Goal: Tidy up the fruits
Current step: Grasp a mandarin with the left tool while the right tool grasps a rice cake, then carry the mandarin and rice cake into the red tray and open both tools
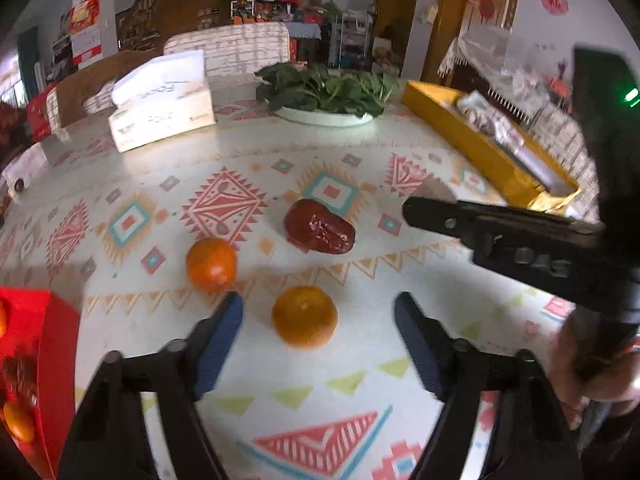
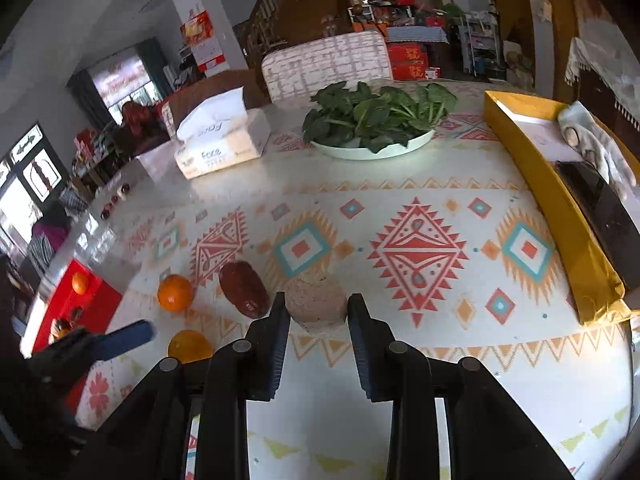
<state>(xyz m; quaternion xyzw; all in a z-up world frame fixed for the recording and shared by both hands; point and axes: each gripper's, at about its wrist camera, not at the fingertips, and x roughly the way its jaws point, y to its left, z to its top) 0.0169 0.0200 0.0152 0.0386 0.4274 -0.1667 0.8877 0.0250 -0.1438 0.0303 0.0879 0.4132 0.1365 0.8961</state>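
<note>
In the left wrist view my left gripper (image 1: 319, 304) is open, its fingers on either side of an orange (image 1: 304, 316) on the patterned tablecloth. A second orange (image 1: 211, 265) and a dark red date-like fruit (image 1: 319, 232) lie just beyond. A red box (image 1: 48, 344) with fruit in it stands at the left. In the right wrist view my right gripper (image 2: 319, 308) holds a brownish round fruit (image 2: 316, 304) between its fingertips. The same fruit shows at the right gripper's tip in the left view (image 1: 436, 191). The oranges (image 2: 175, 293) (image 2: 189, 346) and the red fruit (image 2: 244, 290) lie to its left.
A yellow tray (image 2: 548, 196) with a cloth and a dark object runs along the right side. A white plate of leafy greens (image 2: 374, 150) and a tissue box (image 2: 220, 140) stand at the far side. The red box (image 2: 76, 308) sits near the table's left edge.
</note>
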